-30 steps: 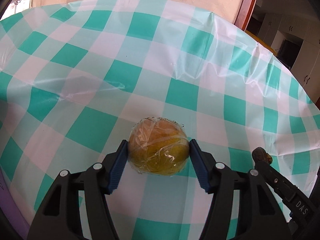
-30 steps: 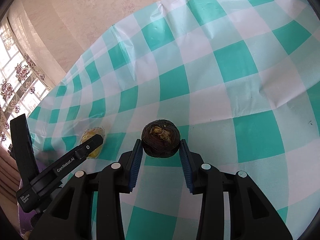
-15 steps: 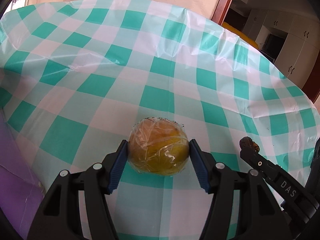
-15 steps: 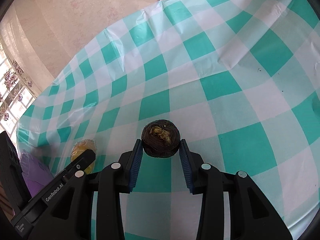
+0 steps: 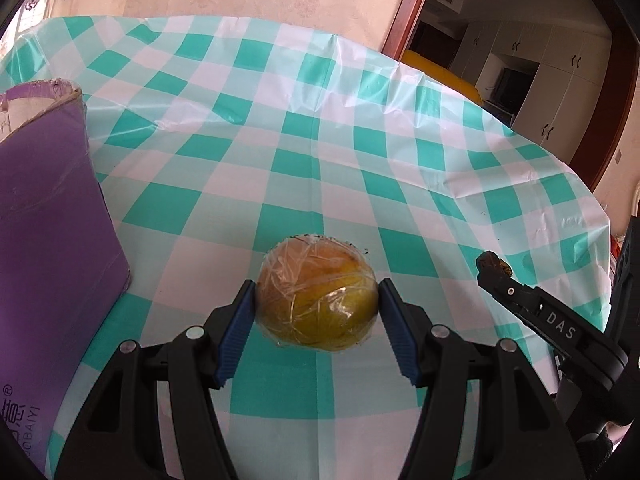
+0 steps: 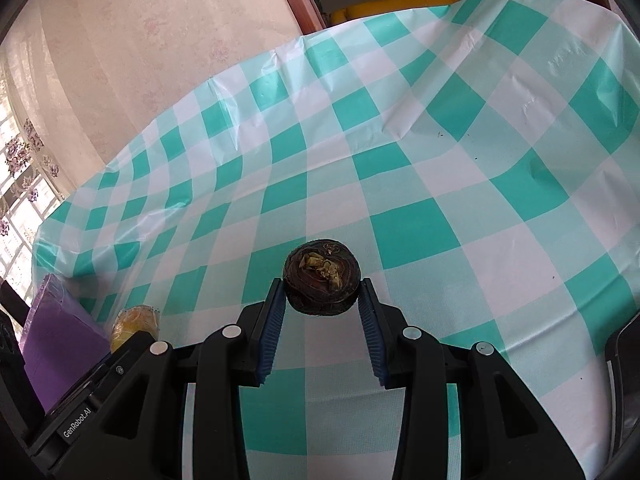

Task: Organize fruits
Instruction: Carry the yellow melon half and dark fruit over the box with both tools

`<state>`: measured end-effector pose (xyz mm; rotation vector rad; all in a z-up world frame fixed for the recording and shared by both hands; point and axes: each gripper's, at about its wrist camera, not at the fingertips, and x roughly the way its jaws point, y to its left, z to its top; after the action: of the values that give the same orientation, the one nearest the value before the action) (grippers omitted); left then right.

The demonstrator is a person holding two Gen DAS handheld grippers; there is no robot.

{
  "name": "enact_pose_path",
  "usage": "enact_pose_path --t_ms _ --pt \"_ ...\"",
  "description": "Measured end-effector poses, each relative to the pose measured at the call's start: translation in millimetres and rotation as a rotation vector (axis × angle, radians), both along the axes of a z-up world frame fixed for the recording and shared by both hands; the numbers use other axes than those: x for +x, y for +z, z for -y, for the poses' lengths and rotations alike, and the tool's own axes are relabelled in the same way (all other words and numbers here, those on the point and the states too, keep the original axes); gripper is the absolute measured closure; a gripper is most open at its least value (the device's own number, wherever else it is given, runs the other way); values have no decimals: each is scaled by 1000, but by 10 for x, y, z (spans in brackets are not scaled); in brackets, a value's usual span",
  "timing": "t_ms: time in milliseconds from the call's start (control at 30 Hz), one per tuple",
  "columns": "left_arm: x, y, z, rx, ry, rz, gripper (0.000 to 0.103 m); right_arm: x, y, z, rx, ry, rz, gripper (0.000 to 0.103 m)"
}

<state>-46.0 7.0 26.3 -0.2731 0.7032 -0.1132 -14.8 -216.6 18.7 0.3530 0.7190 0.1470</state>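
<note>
purple box (image 5: 52,216) at left edge, open checked tablecloth (image 5: 320,128) beyond

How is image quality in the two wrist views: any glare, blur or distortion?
Left wrist: sharp, strong fisheye bending of the tablecloth checks, soft sheen on its creases and on the wrapped fruit. Right wrist: equally sharp and bent, bright window at left, dark fruit evenly lit, faint sheen on the cloth.

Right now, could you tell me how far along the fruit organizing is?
Nothing looks put away yet. In hand: the left tool grips a plastic-wrapped yellow fruit, the right tool a small dark brown fruit, both above the checked tablecloth. Left: placing them, probably in the purple box.
</note>
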Motion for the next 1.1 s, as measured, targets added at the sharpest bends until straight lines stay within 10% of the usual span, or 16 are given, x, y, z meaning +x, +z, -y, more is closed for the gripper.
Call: enact_pose_path --t_ms 700,1100 --pt "-1127 542 107 194 71 366 41 -594 281 -181 -42 65 234 65" --pt "-1521 974 -281 257 231 418 41 -827 662 -767 -61 231 325 65"
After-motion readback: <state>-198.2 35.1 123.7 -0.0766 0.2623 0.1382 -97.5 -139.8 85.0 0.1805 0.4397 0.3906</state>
